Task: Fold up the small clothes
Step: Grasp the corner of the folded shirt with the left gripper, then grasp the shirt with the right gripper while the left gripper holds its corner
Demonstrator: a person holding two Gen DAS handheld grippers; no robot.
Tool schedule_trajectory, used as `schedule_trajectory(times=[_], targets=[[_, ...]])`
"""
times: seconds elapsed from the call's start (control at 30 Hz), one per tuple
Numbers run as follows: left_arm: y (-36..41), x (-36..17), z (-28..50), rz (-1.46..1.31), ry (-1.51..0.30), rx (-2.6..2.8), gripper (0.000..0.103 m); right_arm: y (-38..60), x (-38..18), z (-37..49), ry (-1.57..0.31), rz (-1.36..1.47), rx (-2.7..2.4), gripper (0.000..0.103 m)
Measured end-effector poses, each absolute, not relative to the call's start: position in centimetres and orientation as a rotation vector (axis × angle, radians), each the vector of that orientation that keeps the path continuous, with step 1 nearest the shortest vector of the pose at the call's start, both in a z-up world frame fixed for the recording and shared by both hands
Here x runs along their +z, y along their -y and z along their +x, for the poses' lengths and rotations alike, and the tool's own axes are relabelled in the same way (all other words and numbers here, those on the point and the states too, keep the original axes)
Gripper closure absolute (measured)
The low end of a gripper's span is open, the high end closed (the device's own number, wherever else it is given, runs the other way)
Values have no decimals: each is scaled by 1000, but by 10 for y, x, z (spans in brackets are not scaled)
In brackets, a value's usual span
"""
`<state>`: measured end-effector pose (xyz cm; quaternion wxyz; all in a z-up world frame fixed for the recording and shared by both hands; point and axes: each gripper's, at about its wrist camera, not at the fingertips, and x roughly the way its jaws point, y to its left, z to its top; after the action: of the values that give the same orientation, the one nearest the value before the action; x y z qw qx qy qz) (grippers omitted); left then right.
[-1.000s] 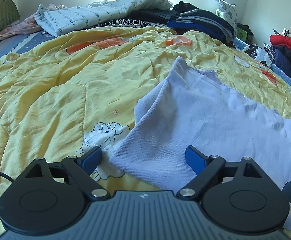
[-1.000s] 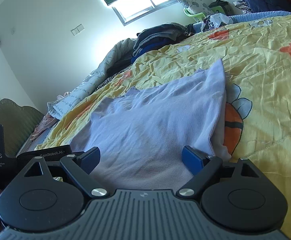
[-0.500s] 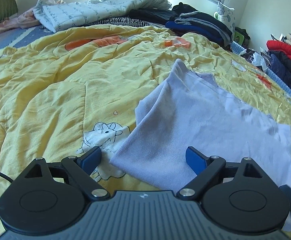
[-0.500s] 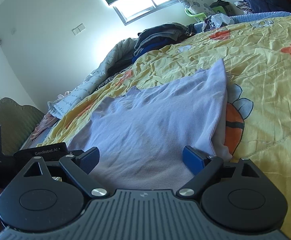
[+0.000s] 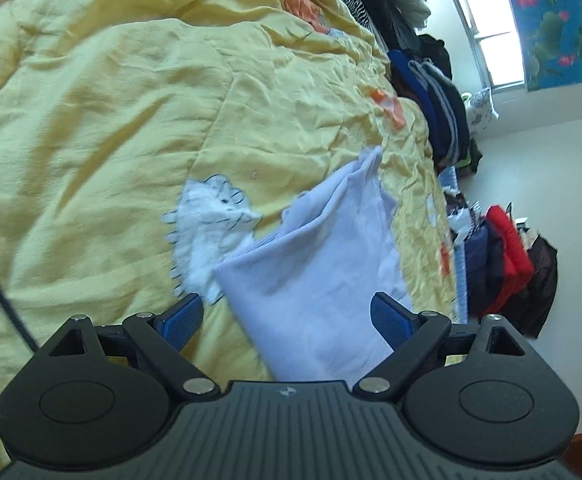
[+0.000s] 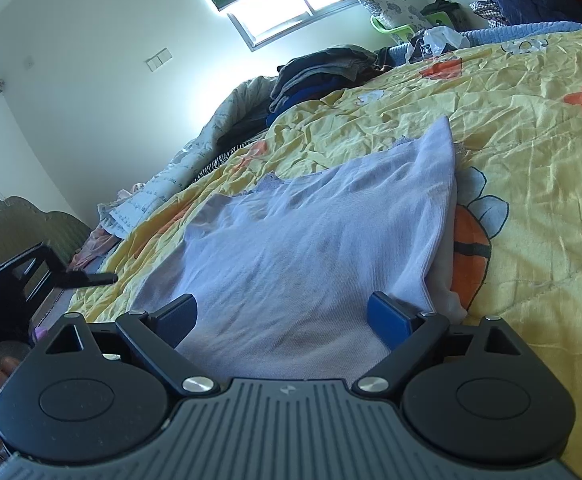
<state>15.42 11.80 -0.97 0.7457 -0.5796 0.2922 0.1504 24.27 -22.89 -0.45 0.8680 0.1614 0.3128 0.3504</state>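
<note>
The lavender garment [image 6: 315,248] lies spread on the yellow quilt [image 6: 531,128], with its near hem between the fingers of both grippers. Compared with half a second ago, the left wrist view has rolled sharply: the quilt now tilts steeply, and the window [image 5: 487,28], formerly above the garment, sits far to its right. The left gripper [image 5: 287,316] has therefore rotated about its own axis. Its jaws remain spread wide, with the garment's near left corner [image 5: 315,288] between them but not pinched. This rotation probably sets the fingers above and below the fabric edge, ready for a grasp that starts the fold.

The right gripper [image 6: 287,314] has hardly moved relative to the garment. Its jaws stand fully apart, straddling the near hem close to the garment's right edge, and nothing is clamped. No fold appears to have been made by either gripper.

Limits of observation:
- The left wrist view is motion-blurred; contact between the finger pads and the cloth cannot be confirmed.
- The near hem is hidden behind both gripper bodies.
- Only part of the other gripper's body [image 6: 19,280] shows, left of the garment.
- The garment type is uncertain; a lacy trim [image 6: 271,182] is faintly visible at the far edge.
</note>
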Motion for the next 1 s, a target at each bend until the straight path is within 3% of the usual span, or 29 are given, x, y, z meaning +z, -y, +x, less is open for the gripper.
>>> schedule_trajectory(times=[0.13,0.17,0.2,0.27,0.3,0.5,0.63,0.77,0.87,1.0], targets=[[-117,-10,176,-1247,-617,316,12,229,-5,242,-654,340,733,11],[-117,-9,179,-1239,-610,316,20,229,-5,242,-654,340,733,11],[-116,-9,183,-1231,-609,308,48,229,-5,242,-654,340,733,11],[-116,-13,189,-1189,-639,343,80,229,-5,242,-654,340,733,11],[-115,-16,191,-1158,-668,371,90,229,-5,242,-654,339,733,11],[-101,-8,188,-957,-653,378,92,229,-4,241,-654,338,731,11],[-63,21,201,-597,-646,358,93,233,2,248,-698,379,723,10],[-5,45,211,-274,-569,175,93,253,17,270,-759,706,786,9],[24,36,210,-182,-577,59,94,258,11,298,-852,953,858,6],[31,14,205,-173,-592,25,94,240,2,324,-1024,967,857,5]])
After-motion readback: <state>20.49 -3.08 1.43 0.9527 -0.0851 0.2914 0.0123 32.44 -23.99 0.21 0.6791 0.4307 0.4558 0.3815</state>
